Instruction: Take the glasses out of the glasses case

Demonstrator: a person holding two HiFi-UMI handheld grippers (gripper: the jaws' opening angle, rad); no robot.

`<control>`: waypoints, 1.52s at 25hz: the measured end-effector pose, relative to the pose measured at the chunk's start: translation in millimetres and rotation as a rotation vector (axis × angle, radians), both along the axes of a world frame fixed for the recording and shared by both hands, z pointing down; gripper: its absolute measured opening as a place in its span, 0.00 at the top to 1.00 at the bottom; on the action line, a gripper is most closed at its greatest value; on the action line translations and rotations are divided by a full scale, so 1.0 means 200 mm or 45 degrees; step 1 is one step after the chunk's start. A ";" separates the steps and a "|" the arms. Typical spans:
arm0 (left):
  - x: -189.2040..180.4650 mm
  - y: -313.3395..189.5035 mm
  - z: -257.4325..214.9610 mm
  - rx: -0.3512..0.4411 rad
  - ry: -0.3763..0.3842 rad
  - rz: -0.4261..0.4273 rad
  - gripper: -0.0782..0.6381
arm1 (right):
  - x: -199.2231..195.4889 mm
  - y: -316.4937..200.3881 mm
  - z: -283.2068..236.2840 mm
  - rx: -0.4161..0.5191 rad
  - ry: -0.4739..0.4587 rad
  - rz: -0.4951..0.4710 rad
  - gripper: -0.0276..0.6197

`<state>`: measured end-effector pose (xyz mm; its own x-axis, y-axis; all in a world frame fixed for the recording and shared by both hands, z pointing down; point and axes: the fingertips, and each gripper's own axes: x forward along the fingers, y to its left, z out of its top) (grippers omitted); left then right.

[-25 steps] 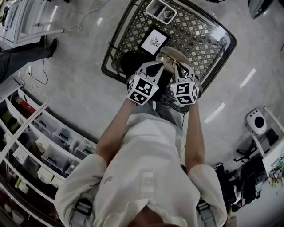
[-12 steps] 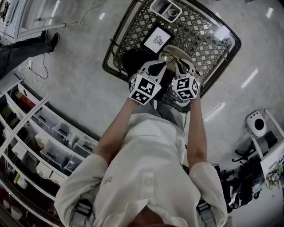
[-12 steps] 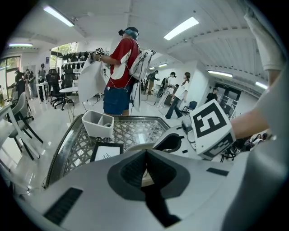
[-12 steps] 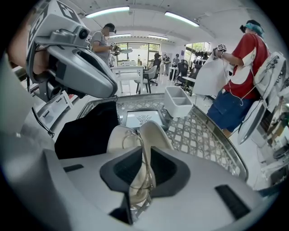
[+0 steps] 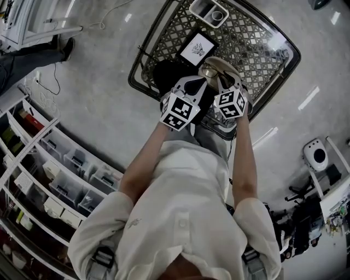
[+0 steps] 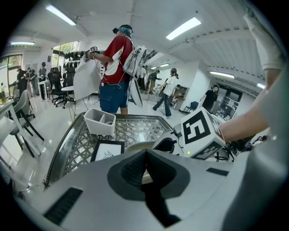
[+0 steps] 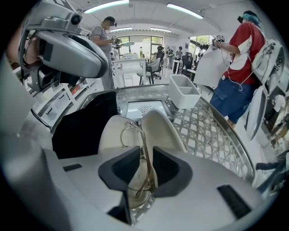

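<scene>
**Head view:** A person in a white shirt is standing over one lattice-topped table [image 5: 257,49]. The person is holding two grippers side by side, the left gripper [image 5: 188,87] and the right gripper [image 5: 223,83]. Lying on the table are one open cream glasses case [image 5: 223,65], one black cloth [image 5: 167,74], one framed card [image 5: 197,48] and one white tray [image 5: 209,11] (two compartments). One pair of glasses [image 5: 206,71] is showing at the case, just ahead of the right gripper's tips.

**Left gripper view:** The left gripper's jaws are meeting pad to pad, with nothing between them. The case is lying just beyond them.

**Right gripper view:** The right gripper's jaws are pinching the thin gold frame of the glasses. The frame is standing on edge between the pads, above the case's two open halves.
</scene>
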<state>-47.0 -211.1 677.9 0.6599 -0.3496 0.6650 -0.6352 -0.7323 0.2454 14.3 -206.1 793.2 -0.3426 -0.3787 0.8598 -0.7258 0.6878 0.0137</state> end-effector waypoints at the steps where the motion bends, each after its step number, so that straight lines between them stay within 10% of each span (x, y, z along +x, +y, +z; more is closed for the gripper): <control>1: 0.00 0.00 0.00 -0.001 -0.001 -0.001 0.87 | 0.00 0.00 0.01 -0.006 0.003 -0.002 0.81; 38: -0.06 0.01 -0.06 0.046 -0.020 0.043 0.87 | -0.06 0.02 0.03 -0.028 0.008 -0.022 0.93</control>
